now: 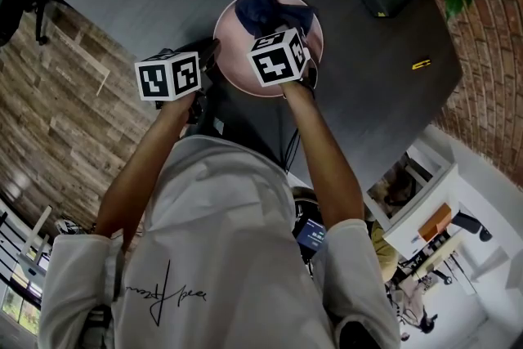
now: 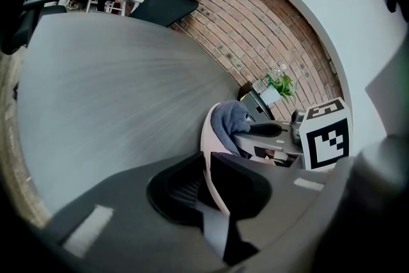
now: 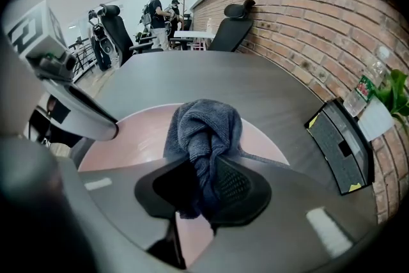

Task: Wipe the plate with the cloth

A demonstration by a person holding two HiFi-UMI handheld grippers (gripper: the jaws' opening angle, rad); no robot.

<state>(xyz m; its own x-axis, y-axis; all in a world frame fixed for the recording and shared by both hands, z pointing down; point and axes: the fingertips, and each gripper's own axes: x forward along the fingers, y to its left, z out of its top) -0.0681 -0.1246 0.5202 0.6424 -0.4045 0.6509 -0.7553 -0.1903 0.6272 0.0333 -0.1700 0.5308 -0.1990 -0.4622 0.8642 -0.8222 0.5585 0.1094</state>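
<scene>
1. Left gripper [image 2: 208, 192] — fingers closed on the rim of the plate [image 2: 206, 137], bracing it on the bench [image 2: 115, 93].
2. Right gripper [image 3: 203, 187] — fingers clamped on a bunched fold of the cloth [image 3: 204, 121], which lies on the plate's far half.
3. Step in hand, by judgement: the wipe itself, with the plate braced and the cloth in contact.
4. The next move calls for sweeping the cloth over the bare pink face under light pressure, with a firm left grip so the plate cannot slide.
</scene>
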